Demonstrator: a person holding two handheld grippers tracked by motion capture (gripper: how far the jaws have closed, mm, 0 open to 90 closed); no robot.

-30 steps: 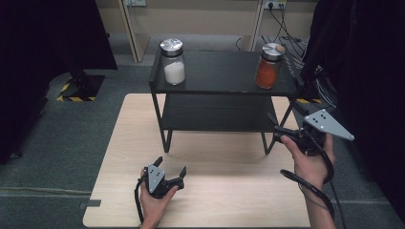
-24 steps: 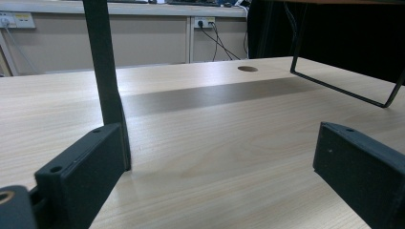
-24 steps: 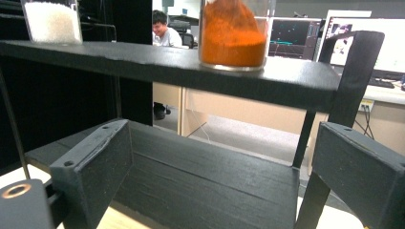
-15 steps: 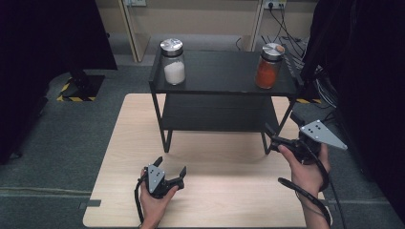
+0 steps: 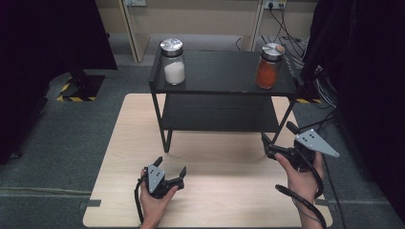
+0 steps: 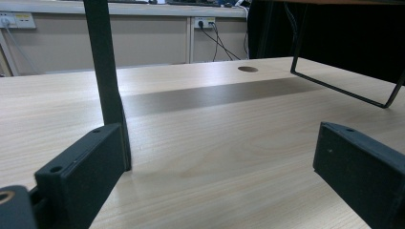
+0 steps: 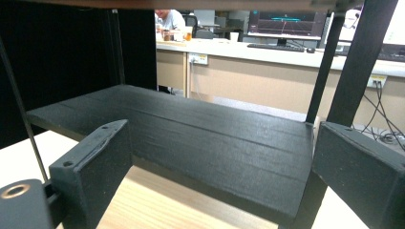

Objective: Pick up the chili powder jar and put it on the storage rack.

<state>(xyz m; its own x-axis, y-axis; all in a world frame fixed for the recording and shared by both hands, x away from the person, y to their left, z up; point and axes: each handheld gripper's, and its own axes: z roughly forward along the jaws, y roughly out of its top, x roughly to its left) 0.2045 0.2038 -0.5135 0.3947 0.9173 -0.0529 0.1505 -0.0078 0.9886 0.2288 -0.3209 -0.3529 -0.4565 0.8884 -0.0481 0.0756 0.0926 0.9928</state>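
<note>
A pale wooden bench point(image 5: 215, 191) carries a black 2-tier metal shelf rack point(image 5: 224, 81). On its top tier stand a glass jar of white powder point(image 5: 172, 62) at the left and a glass jar of orange powder point(image 5: 270, 66) at the right, well apart. The right tongs point(image 5: 277, 141) hang spread beside the rack's front right leg, facing the lower tier. The left tongs point(image 5: 169, 166) rest spread near the bench's front edge, empty.

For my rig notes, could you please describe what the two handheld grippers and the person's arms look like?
Both grippers are black with two blocky, flat-faced jaws. The left gripper carries a small grey three-cornered plate; the right gripper has a larger grey one with dark holes. A black cable loops from each. The forearms are bare, with no sleeves in sight.
</note>
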